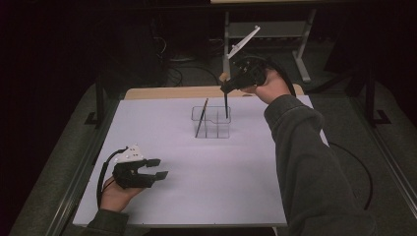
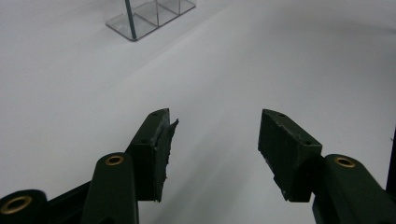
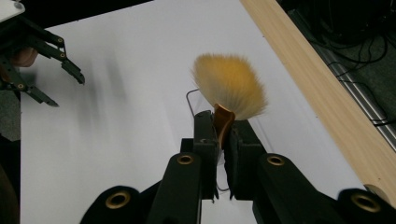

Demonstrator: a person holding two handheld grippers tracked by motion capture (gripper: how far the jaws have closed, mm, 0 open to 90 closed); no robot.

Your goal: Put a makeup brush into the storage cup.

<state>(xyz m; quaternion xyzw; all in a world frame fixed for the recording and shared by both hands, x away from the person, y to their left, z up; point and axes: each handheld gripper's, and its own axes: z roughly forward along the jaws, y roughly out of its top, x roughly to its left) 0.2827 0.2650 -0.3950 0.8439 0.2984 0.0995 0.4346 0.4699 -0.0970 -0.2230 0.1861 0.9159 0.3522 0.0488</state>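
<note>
My right gripper [image 1: 225,90] hangs above the far part of the table, shut on a make-up brush [image 1: 225,104]. The brush's thin black handle points down into a clear divided organizer [image 1: 212,130]. In the right gripper view the jaws [image 3: 223,125] pinch the brush's copper collar, just under its fluffy yellow bristle head [image 3: 229,86]. A second dark, thin stick [image 1: 201,118] leans in the organizer's left compartment. My left gripper [image 1: 160,167] rests low near the table's front left, open, with nothing between its pads [image 2: 215,122].
The white table sheet [image 1: 196,191] has a wooden strip [image 1: 172,92] along its far edge. Behind the table stand a metal frame [image 1: 265,29] and cables on the floor. A cable trails off the right side.
</note>
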